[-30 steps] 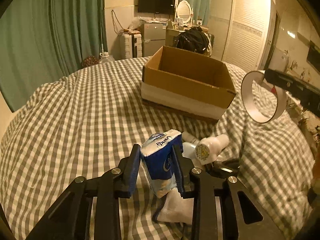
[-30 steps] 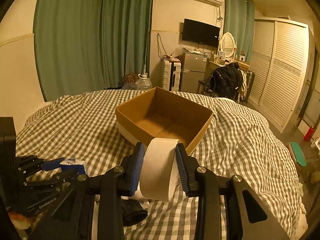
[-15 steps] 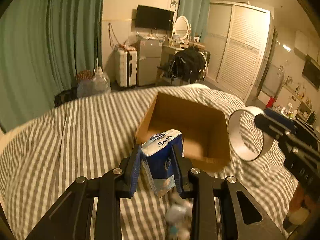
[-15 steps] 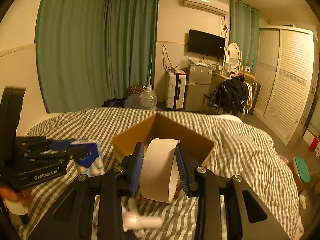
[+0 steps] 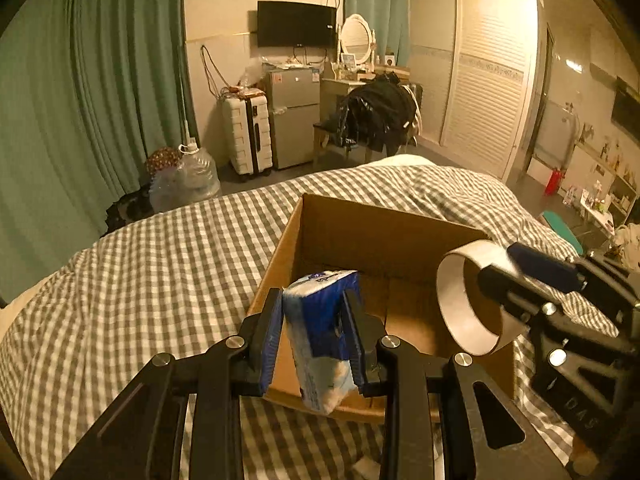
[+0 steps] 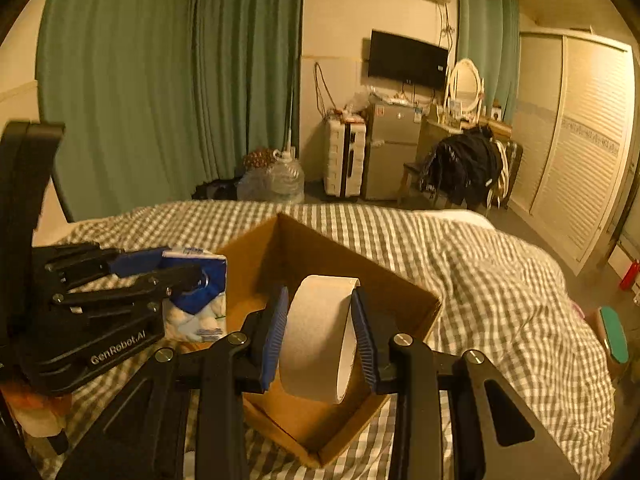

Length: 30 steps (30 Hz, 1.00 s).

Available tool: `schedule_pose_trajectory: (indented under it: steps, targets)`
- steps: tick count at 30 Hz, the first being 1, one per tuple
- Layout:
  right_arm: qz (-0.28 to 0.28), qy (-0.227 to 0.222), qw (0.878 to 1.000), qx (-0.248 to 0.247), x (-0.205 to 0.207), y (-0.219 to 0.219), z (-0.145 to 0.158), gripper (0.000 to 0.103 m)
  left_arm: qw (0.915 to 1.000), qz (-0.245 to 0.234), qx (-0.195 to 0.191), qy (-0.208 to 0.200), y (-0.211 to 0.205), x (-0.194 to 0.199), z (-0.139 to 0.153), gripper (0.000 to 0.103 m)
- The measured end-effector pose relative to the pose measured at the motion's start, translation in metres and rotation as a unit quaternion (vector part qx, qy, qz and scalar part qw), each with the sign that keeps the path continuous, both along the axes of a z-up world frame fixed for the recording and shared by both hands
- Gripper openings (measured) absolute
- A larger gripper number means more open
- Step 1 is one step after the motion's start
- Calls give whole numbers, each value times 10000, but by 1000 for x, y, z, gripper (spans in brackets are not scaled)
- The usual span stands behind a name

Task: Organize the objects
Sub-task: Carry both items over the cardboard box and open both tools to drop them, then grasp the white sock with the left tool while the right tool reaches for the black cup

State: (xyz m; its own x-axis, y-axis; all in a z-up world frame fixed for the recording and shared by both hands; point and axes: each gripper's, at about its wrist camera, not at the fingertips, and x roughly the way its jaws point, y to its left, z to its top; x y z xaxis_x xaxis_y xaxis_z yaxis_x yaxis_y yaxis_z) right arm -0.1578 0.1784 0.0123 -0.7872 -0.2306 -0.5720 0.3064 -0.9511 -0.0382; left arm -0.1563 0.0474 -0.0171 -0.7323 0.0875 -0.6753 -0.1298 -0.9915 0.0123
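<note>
both wrist views look down, close, sharing the cardboard box [image 5: 384, 240].

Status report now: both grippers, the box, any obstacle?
Left gripper shut on tissue pack. Right gripper shut on tape roll. Cardboard box open, unobstructed.

The cardboard box [image 5: 384, 236] has its near wall largely hidden behind the left hand-held gripper [image 5: 314, 340] and the tissue pack [image 5: 320, 332] clamped in it; the pack's printed lettering is too blurred to read. In the right wrist view the roll of tape [image 6: 320, 336] covers much of the box floor, and the far side of the roll sits behind the blue pads [image 6: 362, 336]. Both gripper bodies run off the bottom edges. The bed [image 5: 160, 280] is cut off at left and below. Small items on the distant dresser [image 6: 464, 120] are too small to identify.
</note>
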Motion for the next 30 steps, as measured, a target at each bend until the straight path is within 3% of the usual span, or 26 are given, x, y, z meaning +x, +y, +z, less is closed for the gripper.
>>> schedule_pose_trajectory:
  steps: [9,10,11,12,13,14,16,18,25,27,30]
  targets:
    - [-57,-352,9994,-25,-24,3,-31,33,9997,-70,-55,-232,5,-19,-21,28]
    - [-47,-395,9992,-21,-24,3,-32,34,9996,-63,-78,-270,5,-17,-22,29]
    - [-66,-405,9992,-10,-24,4,-32,42,9995,-61,-105,-295,5,-16,-21,29]
    - [-98,-392,9992,2,-24,4,-30,50,9994,-51,-134,-311,5,-15,-19,32]
    - [-130,-372,9992,1,-22,5,-28,63,9994,-33,-164,-314,4,-12,-17,44]
    - [-168,-335,9993,-18,-19,6,-25,65,9994,1,-194,-295,3,-8,-14,52]
    - [-185,-255,9995,-72,-11,9,-13,65,9995,123,-231,-187,-3,2,-5,81]
    - [-213,-173,9996,-51,-2,10,-1,67,9994,223,-264,-66,-8,15,5,86]
    - [-136,124,9998,-57,46,13,49,74,9973,552,-482,94,-26,67,32,87]
    - [-77,198,9998,-7,65,13,61,76,9968,586,-522,150,-28,83,38,95]
    - [21,314,9995,44,89,11,75,82,9970,505,-516,281,-27,114,48,97]
